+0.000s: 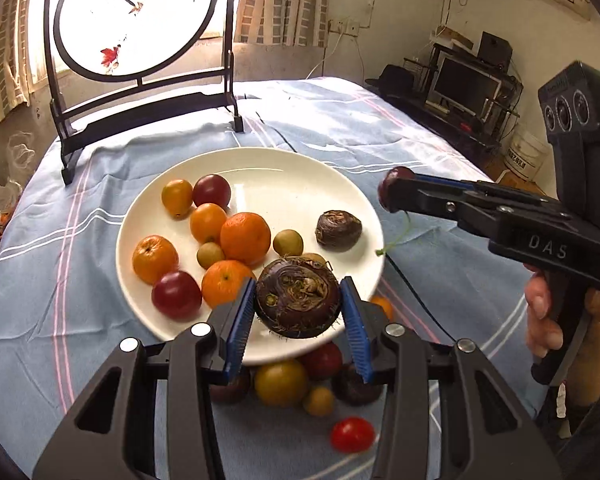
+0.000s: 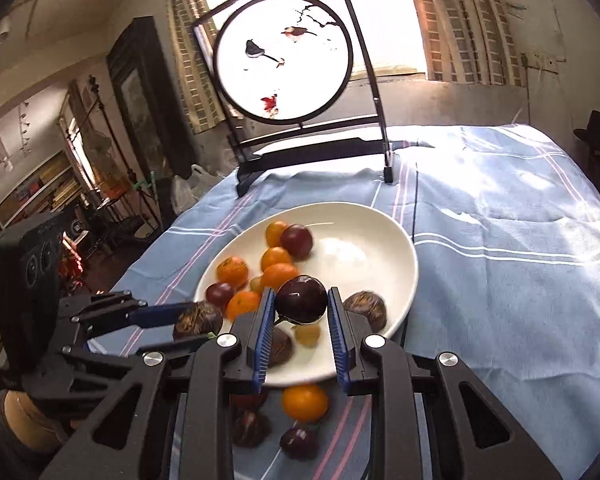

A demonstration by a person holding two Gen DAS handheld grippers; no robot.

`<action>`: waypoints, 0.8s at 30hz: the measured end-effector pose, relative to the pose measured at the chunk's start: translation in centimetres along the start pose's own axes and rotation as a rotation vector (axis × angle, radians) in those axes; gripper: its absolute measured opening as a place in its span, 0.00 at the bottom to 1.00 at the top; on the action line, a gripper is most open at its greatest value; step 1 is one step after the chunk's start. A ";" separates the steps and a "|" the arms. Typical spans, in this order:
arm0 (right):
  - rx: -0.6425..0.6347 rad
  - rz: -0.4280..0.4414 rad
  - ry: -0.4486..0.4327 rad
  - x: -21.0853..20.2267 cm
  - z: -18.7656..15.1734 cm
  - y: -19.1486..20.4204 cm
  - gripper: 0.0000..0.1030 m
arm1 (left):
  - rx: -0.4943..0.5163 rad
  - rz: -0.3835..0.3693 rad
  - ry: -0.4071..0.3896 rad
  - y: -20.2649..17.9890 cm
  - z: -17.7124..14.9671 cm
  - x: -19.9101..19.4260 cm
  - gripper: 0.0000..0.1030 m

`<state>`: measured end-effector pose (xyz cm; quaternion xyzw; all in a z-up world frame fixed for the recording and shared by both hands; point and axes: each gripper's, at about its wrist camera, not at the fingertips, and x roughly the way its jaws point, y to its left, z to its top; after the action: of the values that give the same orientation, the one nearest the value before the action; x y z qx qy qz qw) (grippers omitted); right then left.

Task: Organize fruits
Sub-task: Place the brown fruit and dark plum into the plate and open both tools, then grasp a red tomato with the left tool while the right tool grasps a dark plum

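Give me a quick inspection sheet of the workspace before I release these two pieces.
Surface: table under a blue striped tablecloth, wrinkled.
Job's things: white plate holds oranges, plums, small yellow-green fruits and one water chestnut; more fruit loose on the cloth near the plate's near rim, including a red tomato.
Clutter: round painted screen on black stand behind the plate.
Grippers: left gripper shut on a large water chestnut; right gripper shut on a dark plum.
Cables: white cord on the far wall.
Surroundings: monitor on a rack, curtained window.
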<state>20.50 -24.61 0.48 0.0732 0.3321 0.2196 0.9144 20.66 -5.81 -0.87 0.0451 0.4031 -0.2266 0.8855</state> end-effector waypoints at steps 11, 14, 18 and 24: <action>0.059 0.020 0.003 1.4 -0.6 -1.2 0.52 | -0.042 0.058 -0.037 0.6 -0.7 -0.9 0.66; 0.043 0.021 -0.009 -1.6 -3.2 -0.9 0.52 | 0.025 0.045 -0.037 -0.9 -3.7 -3.2 0.67; 0.019 -0.019 0.009 -3.8 -7.4 -1.2 0.52 | 0.082 0.033 -0.020 -3.3 -8.4 -5.1 0.68; 0.096 -0.002 0.012 -4.7 -9.7 -3.0 0.52 | 0.005 0.036 0.026 -3.9 -10.7 -3.5 0.64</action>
<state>12.09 -29.52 -5.10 0.1152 0.3479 0.2030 0.9080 9.56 -5.18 -5.04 0.0572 0.4131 -0.2110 0.8840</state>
